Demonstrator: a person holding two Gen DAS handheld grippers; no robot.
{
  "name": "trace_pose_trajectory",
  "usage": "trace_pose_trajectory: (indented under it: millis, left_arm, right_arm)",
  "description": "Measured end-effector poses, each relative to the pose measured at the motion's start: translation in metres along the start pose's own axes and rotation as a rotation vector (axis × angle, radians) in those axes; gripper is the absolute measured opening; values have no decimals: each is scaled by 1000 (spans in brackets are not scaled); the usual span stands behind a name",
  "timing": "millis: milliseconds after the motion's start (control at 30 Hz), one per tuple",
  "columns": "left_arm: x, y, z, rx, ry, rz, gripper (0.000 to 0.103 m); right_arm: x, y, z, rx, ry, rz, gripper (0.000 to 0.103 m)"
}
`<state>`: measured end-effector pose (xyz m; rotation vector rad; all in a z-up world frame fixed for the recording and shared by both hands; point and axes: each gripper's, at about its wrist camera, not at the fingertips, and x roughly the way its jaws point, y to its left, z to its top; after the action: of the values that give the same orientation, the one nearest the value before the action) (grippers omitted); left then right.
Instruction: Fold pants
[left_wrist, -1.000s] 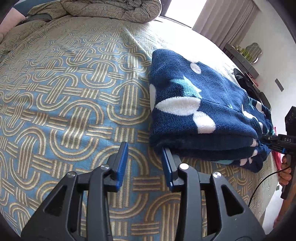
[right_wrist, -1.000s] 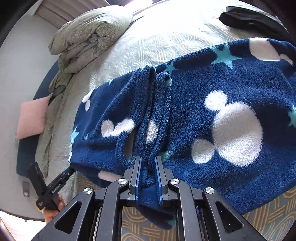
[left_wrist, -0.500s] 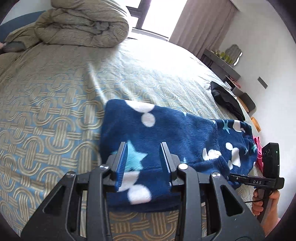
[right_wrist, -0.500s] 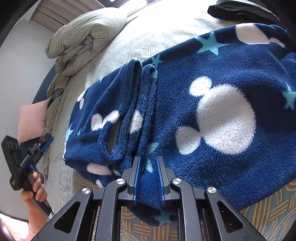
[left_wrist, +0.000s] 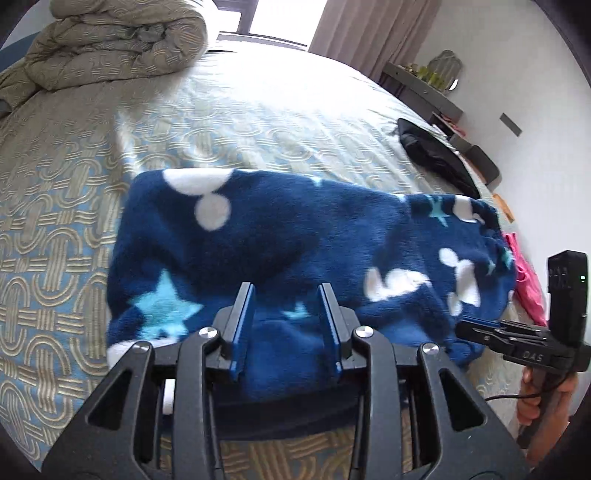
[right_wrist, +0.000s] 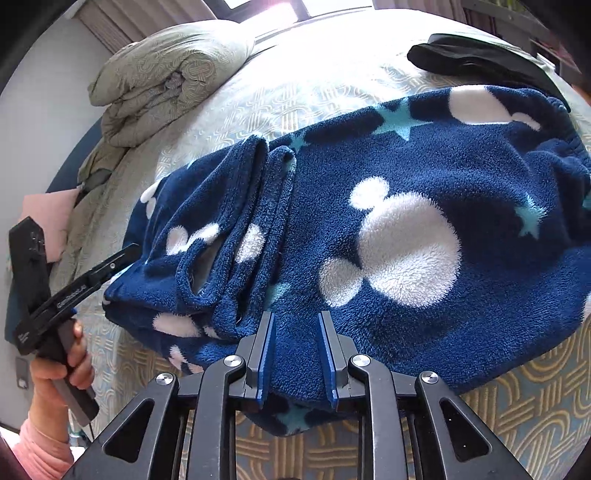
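The pants (left_wrist: 280, 236) are dark blue fleece with white mouse heads and light blue stars. They lie folded in layers on the patterned bedspread (left_wrist: 59, 184). My left gripper (left_wrist: 286, 295) is open, its fingers above the near edge of the pants. My right gripper (right_wrist: 295, 321) is open, with the pants' near edge (right_wrist: 406, 236) lying between its fingers. The right gripper also shows in the left wrist view (left_wrist: 480, 332) at the pants' right end. The left gripper shows in the right wrist view (right_wrist: 122, 258) at the pants' left end.
A rolled duvet (left_wrist: 110, 40) lies at the head of the bed. A black garment (left_wrist: 436, 158) lies near the bed's far right edge, and a pink item (left_wrist: 528, 280) sits off that edge. A shelf (left_wrist: 424, 85) stands against the wall.
My left gripper rose from beside the pants' left end to above them. My right gripper, which was pinching the pants' edge, has opened.
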<state>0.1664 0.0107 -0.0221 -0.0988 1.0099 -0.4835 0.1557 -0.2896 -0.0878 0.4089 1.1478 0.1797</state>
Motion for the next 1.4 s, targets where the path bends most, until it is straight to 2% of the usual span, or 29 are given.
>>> trace_pose_trajectory:
  millis: [67,200,233,300,333,500,633,733,833,933,1200,1400]
  left_arm:
    - [5,-16,-1,9,34,-80,36]
    - [33,-54,-21,59,161,-224,36]
    - [39,-63,-28,90,172,-206,36]
    - [41,-78,-39,161,134,-132,36]
    - [40,-83,-40,181,128,-116,36]
    - [29,-92,-36,220,149,-126,38]
    - [34,-96,-39,244,148,-103,39]
    - [35,-99,-40,250,146,-90,40]
    - [35,-101,-40,266,146,-76,41]
    - [35,-102,-41,265,144,-70,41]
    - [36,-101,-41,259,142,-72,41]
    - [36,-98,-41,241,139,-83,42]
  right_arm:
    - [-3,-4,-2,28,-15,12,23]
    - [-14,-16,-9,56,-42,17,23]
    - [-18,-20,-11,59,-51,11,23]
    - [-27,-28,-16,74,-67,-4,25]
    - [-32,-34,-19,89,-77,-9,29]
    - [-57,-73,-34,203,-134,-31,34]
    - [-77,-111,-44,320,-195,-69,45]
    - [-85,-134,-47,396,-210,-100,49]
    - [-85,-149,-45,418,-207,-142,55]
    - [-81,-159,-41,439,-200,-146,56]
    - [-64,-170,-26,464,-213,-142,69]
    - [-63,-167,-15,437,-244,-214,74]
